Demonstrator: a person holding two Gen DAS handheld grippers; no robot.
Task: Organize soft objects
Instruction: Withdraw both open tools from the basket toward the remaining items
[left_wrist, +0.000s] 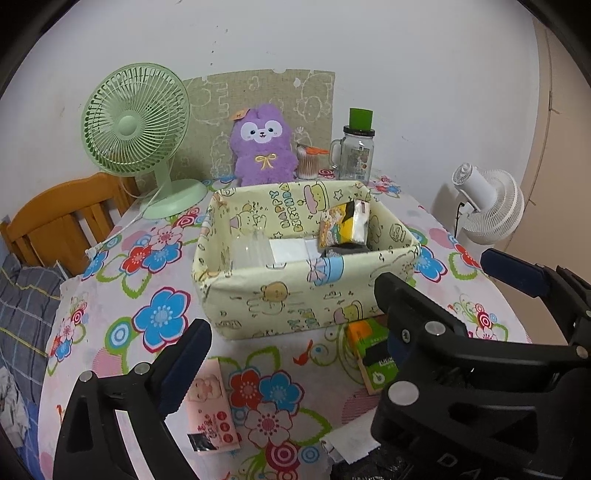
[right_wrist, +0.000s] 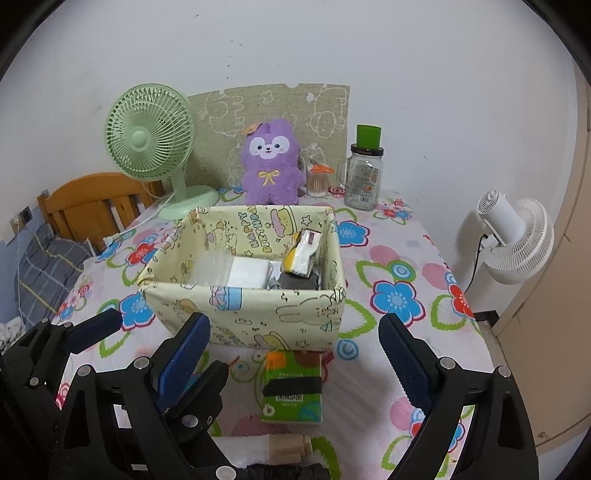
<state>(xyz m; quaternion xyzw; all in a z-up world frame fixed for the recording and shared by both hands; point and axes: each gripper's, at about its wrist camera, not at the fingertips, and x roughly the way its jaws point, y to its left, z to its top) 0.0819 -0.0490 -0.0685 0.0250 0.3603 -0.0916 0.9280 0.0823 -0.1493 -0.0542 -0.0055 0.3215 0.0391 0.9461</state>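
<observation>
The green-and-orange soft tissue pack with a black band lies flat on the flowered tablecloth, between the spread fingers of the right gripper, just ahead of the pads and untouched by them; its far end sits close to the front wall of the pale yellow cartoon-print fabric box. Only the left wrist view shows the pink soft tissue pack with a baby picture, which lies just inside the left finger of the left gripper, whether touching it cannot be told. That gripper too stands wide apart, gripping nothing. In that view the green pack is half hidden behind the right finger.

The box stands straight ahead of both grippers, open-topped, holding clear plastic bags, a white packet and a yellow-and-white pouch leaning on its right wall. Bare cloth lies to the right of the right gripper, out to the table's right edge. Beyond the box a purple plush toy, a green desk fan, a jar of cotton swabs and a glass mug-jar with a green cap line the wall. A white fan stands off the table's right side.
</observation>
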